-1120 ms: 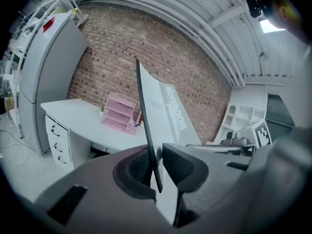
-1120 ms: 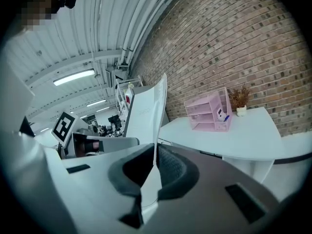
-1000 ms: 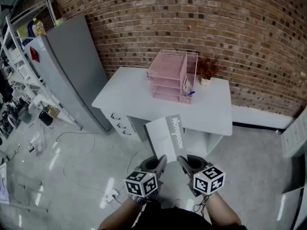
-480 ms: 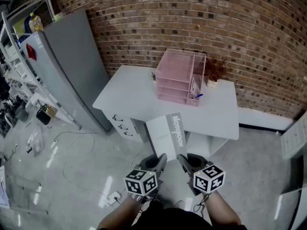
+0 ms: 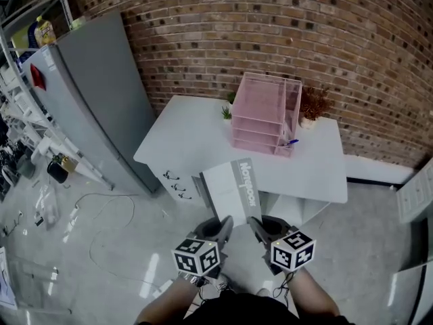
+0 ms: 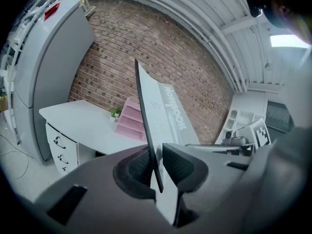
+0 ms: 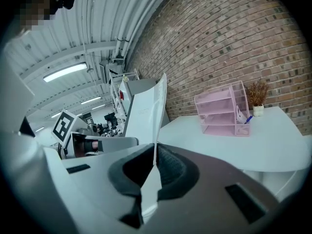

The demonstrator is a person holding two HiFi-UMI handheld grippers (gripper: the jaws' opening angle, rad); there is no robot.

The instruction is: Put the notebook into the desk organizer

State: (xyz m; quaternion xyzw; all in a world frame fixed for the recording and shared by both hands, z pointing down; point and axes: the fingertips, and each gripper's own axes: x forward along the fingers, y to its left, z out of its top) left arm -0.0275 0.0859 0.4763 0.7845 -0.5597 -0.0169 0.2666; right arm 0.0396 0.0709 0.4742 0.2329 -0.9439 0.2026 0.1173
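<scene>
The thin white notebook (image 5: 230, 191), with a lettered grey band, is pinched at its near edge by the left gripper (image 5: 225, 226) and right gripper (image 5: 256, 226). The pink desk organizer (image 5: 264, 114) is at 12 o'clock.

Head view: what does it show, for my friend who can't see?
The left tongs and right tongs grip the near edge of a white notebook and hold it out toward a white desk. A pink desk organizer stands on the desk, by a brick wall.
</scene>
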